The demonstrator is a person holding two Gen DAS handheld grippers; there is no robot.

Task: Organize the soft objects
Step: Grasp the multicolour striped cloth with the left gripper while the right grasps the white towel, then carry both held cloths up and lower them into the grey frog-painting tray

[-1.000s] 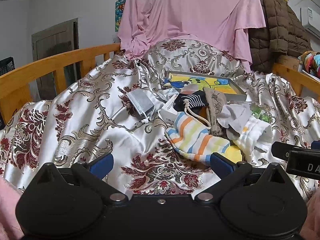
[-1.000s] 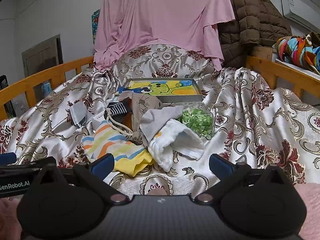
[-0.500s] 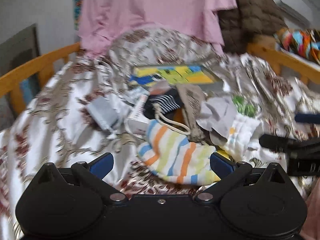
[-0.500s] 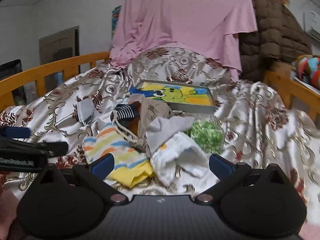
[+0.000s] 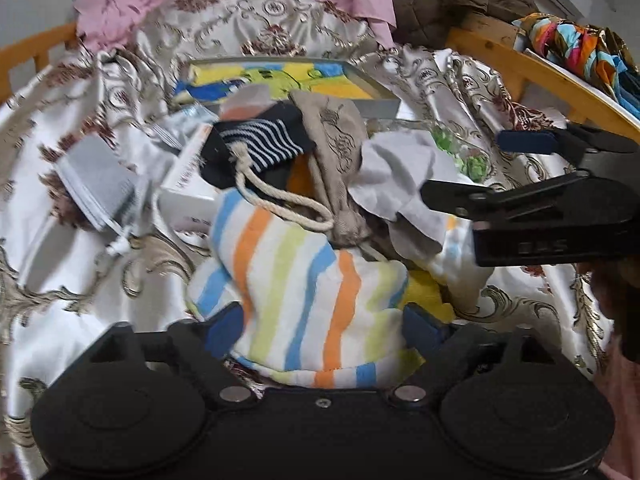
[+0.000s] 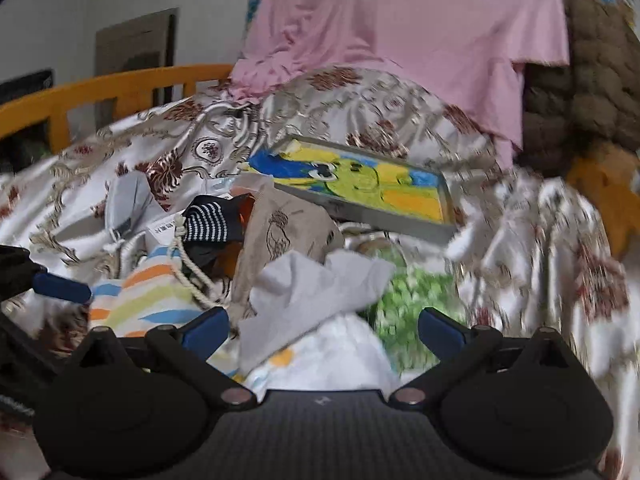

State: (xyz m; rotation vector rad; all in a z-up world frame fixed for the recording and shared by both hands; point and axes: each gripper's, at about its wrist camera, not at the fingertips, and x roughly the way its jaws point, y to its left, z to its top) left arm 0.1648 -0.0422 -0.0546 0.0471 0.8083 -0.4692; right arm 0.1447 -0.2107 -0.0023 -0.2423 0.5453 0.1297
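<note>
A pile of soft things lies on the patterned satin bedspread [image 5: 60, 272]. The striped towel [image 5: 304, 280] sits between the fingers of my left gripper [image 5: 324, 330], whose jaws are closing on its sides without squeezing it. Behind it lie a beige drawstring bag [image 5: 336, 136], a navy striped sock [image 5: 260, 140] and a grey cloth [image 5: 396, 176]. My right gripper [image 6: 324, 328] stands open over the grey cloth [image 6: 316, 284] and a white cloth [image 6: 332, 356]. It also shows in the left wrist view, the right gripper [image 5: 492, 168] reaching in from the right.
A framed cartoon picture [image 6: 360, 188] lies behind the pile. A clear container of green bits [image 6: 408, 300], a white box [image 5: 188, 184] and a grey pouch [image 5: 96, 180] sit among the cloths. Orange wooden rails [image 6: 112, 88] border the bed. Pink fabric [image 6: 400, 20] and a brown quilted jacket [image 6: 588, 80] hang behind.
Both grippers have moved forward and down onto the pile. The left jaws have narrowed around the striped towel. The right gripper has swung in over the grey and white cloths.
</note>
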